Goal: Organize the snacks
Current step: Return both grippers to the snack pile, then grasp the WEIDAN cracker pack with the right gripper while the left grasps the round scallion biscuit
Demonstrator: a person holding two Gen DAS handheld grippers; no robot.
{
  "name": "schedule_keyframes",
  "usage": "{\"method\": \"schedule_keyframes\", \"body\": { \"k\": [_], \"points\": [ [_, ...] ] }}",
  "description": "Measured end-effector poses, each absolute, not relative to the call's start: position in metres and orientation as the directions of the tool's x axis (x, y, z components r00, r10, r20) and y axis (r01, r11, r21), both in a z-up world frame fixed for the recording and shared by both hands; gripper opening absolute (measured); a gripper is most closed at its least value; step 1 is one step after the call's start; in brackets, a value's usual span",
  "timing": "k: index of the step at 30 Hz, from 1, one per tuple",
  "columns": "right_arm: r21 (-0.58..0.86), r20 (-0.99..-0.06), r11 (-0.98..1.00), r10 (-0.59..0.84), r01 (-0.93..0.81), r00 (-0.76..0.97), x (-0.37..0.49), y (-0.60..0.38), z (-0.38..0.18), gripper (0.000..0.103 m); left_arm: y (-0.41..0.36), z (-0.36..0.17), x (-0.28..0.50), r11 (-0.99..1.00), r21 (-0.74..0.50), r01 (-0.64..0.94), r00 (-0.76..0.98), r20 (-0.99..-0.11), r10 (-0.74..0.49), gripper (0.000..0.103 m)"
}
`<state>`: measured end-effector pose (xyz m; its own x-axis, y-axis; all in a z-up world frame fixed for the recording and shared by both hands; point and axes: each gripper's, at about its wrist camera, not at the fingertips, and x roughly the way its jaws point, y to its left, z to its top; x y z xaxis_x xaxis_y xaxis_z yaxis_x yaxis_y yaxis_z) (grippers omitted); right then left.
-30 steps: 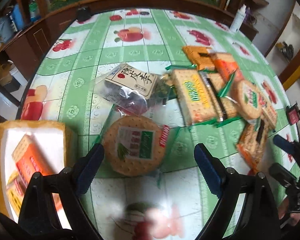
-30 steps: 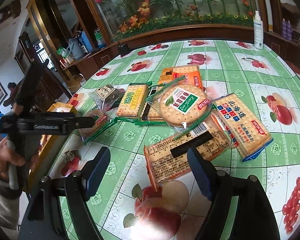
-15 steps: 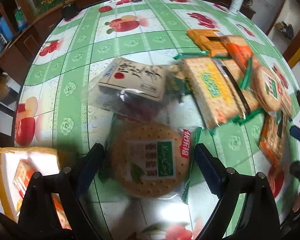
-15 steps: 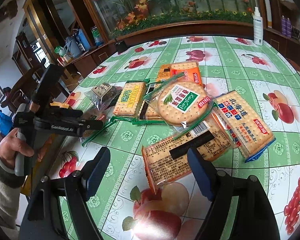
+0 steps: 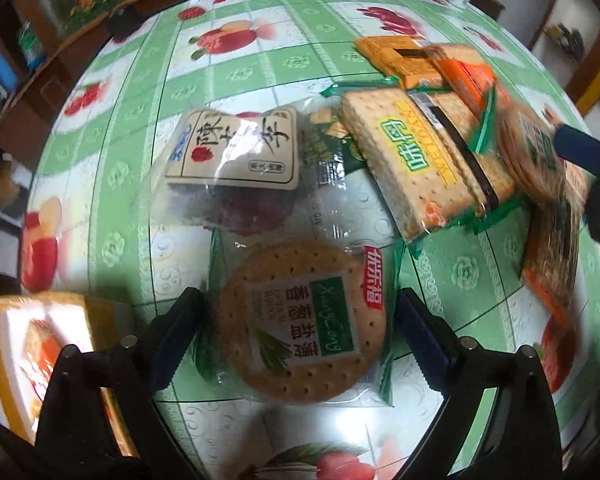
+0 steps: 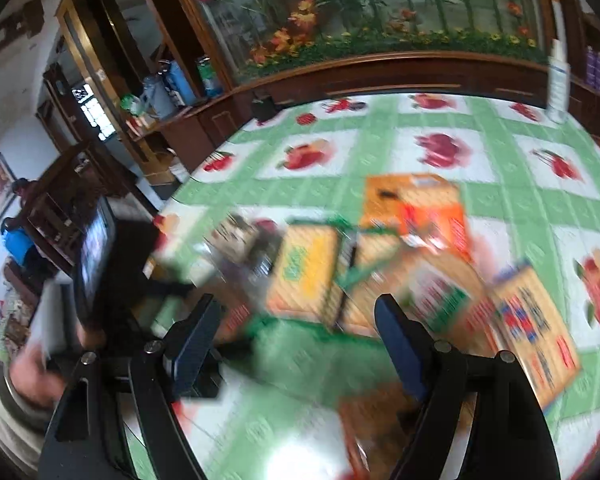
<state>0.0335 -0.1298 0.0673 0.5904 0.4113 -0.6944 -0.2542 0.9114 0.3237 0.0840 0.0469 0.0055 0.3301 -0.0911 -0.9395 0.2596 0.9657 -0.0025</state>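
Round cracker pack [image 5: 304,324] sits low-centre in the left wrist view, flat on the green fruit-print tablecloth [image 5: 228,76], clear wrapper w/ green ends. Left gripper [image 5: 300,320] straddles it: jaws wide, one blue pad at each side of the pack. They've just been opening further, pack between them. Left pad looks just clear of the wrapper; right pad is at the wrapper edge, can't tell if it touches. No squeeze visible, so not held yet.

Just above it: clear bag w/ beige label [image 5: 236,148] and dark contents, near but apart from the round pack. Upper right: the main pile, i.e. yellow-label square cracker pack [image 5: 416,160], orange packs [image 5: 432,60], a second round pack [image 5: 532,152], all overlapping. Another orange-edged pack [image 5: 552,264] at right edge.

Lower left corner: yellow-rimmed tray [image 5: 96,308] w/ white inside, at least one orange pack [image 5: 40,356] already in it.

Right wrist view is badly motion-blurred. Right gripper [image 6: 296,328] partly open, nothing between the pads, hanging over the pile. One of its blue fingers [image 5: 584,152] pokes into the right edge of the left view.

Progress, as a judgement: early. One or two items boxed, approx seven still loose on the table. Step in hand looks like grabbing the round pack for the tray; rest of pile untouched.
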Motion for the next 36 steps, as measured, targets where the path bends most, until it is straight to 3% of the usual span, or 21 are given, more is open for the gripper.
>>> {"method": "schedule_keyframes", "body": {
  "k": [13, 17, 19, 22, 27, 33, 36],
  "points": [
    [0.261, -0.812, 0.931, 0.355, -0.255, 0.463, 0.101, -0.092, 0.027, 0.079, 0.054, 0.004, 0.079, 0.973, -0.005, 0.229, 0.332, -0.940, -0.083, 0.096],
    [0.209, -0.830, 0.939, 0.317, -0.272, 0.458, 0.102, -0.081, 0.027, 0.074, 0.055, 0.003, 0.079, 0.976, -0.007, 0.216, 0.331, -0.940, -0.080, 0.096],
    [0.206, -0.836, 0.937, 0.318, -0.282, 0.446, 0.103, -0.078, 0.026, 0.059, 0.055, 0.003, 0.078, 0.976, -0.006, 0.215, 0.335, -0.939, -0.080, 0.096],
    [0.211, -0.849, 0.932, 0.324, -0.293, 0.417, 0.105, -0.071, 0.019, 0.050, 0.055, 0.004, 0.077, 0.976, -0.003, 0.219, 0.332, -0.940, -0.077, 0.096],
    [0.189, -0.854, 0.938, 0.303, -0.291, 0.423, 0.102, -0.071, 0.013, 0.049, 0.054, 0.005, 0.074, 0.978, -0.005, 0.209, 0.343, -0.936, -0.078, 0.096],
    [0.204, -0.828, 0.935, 0.323, -0.290, 0.458, 0.081, -0.085, 0.020, 0.048, 0.051, 0.012, 0.062, 0.975, 0.012, 0.222, 0.392, -0.917, -0.078, 0.080],
    [0.221, -0.810, 0.932, 0.339, -0.287, 0.478, 0.065, -0.094, 0.027, 0.048, 0.049, 0.015, 0.054, 0.974, 0.015, 0.227, 0.404, -0.911, -0.080, 0.080]
  ]
}}
